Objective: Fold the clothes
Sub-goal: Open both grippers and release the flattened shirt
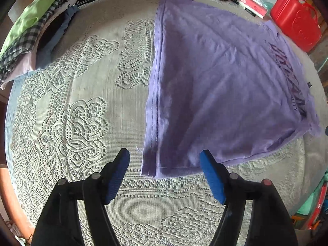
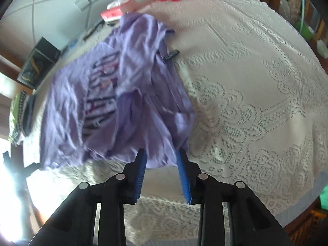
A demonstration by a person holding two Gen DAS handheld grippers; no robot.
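Observation:
A purple T-shirt (image 1: 215,78) with a dark print lies spread on the lace-covered table (image 1: 86,106). My left gripper (image 1: 165,155) is open, its blue pads either side of the shirt's near hem corner, just short of it. In the right wrist view the same shirt (image 2: 114,102) lies rumpled at its collar end, with a black label showing. My right gripper (image 2: 161,153) is open at the shirt's near edge, with cloth between the fingertips but not clamped.
A stack of folded clothes (image 1: 30,32) sits at the table's far left. A red plastic case (image 1: 297,20), a pink box (image 1: 254,5) and small items line the far edge. A dark framed picture (image 2: 39,63) leans at the back.

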